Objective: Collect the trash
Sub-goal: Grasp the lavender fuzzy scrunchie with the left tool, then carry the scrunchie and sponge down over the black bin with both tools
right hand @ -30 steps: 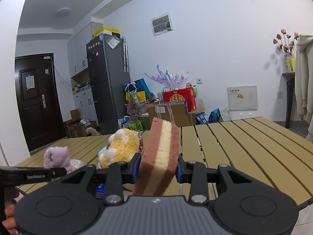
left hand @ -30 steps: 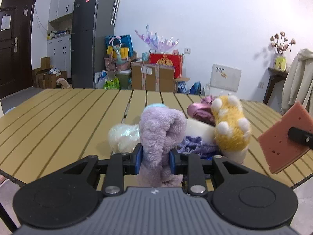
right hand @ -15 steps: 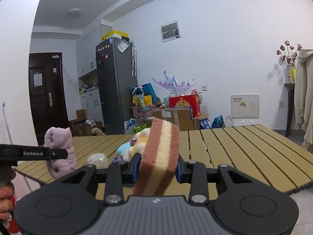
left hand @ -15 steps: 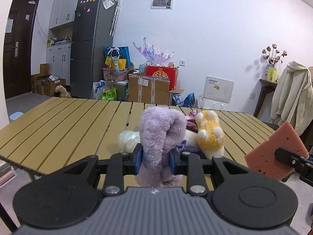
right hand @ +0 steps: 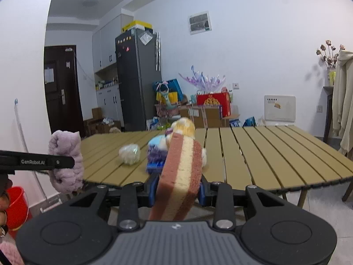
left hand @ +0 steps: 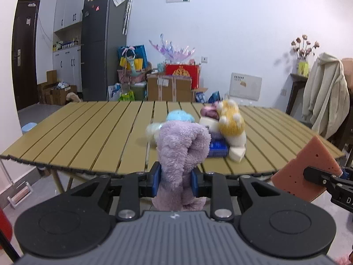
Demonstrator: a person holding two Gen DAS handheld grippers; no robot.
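Note:
My left gripper [left hand: 174, 182] is shut on a fluffy purple cloth [left hand: 183, 154], held upright in front of the table's near edge. In the right wrist view the same purple cloth [right hand: 66, 161] hangs at the far left. My right gripper [right hand: 177, 191] is shut on a layered brown and yellow sponge [right hand: 181, 174]; in the left wrist view that sponge [left hand: 304, 172] shows at the right edge. On the slatted yellow table [left hand: 88, 137] lies a heap: a yellow plush item [left hand: 230, 119], a blue fluffy item [left hand: 179, 117], a blue packet [left hand: 218, 148] and a crumpled clear wrap [right hand: 129, 154].
A red bucket [right hand: 16, 207] stands on the floor at the lower left. Behind the table are a dark fridge [left hand: 103, 44], cardboard boxes [left hand: 168, 88] and bags. A beige coat [left hand: 326, 97] hangs at the right. A hand [right hand: 3, 198] shows at the left edge.
Both grippers have drawn back from the table with their loads still gripped; the table's near edge and the floor below it have come into view, and the heap looks farther away.

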